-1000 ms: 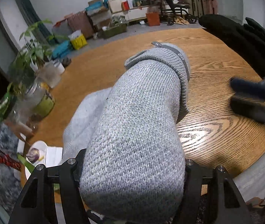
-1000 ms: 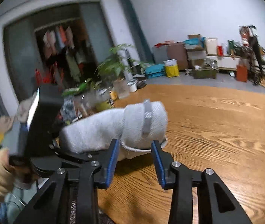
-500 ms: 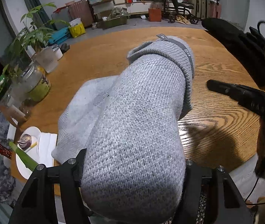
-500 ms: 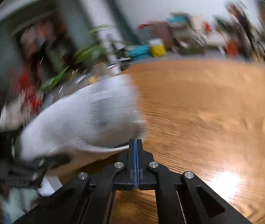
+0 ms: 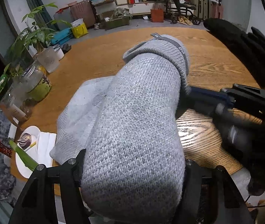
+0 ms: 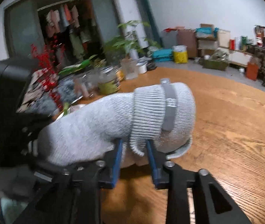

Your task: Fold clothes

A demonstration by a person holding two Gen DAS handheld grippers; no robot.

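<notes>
The grey knit garment (image 5: 132, 130) is rolled into a thick tube with a ribbed cuff and a darker grey band (image 5: 181, 50) round its far end; it sits above the round wooden table (image 5: 216, 56), its looser part trailing onto the wood toward the white plate (image 5: 24, 158) at the left edge. The left gripper (image 5: 132, 169) pinches the near end of the roll, its jaws spread wide by the bulk. The left wrist view shows the right gripper (image 5: 190, 93) reaching in from the right with its tips tucked under the cuff (a black garment (image 5: 244, 52) lies beyond it); the right wrist view alone shows the closet of hanging clothes (image 6: 67, 28). There the right gripper (image 6: 134, 149) has its blue pads (image 6: 118, 156) opening, the cuff's edge hanging between them. A second ago that gripper stood wider and short of the cuff, then snapped together before parting again.
</notes>
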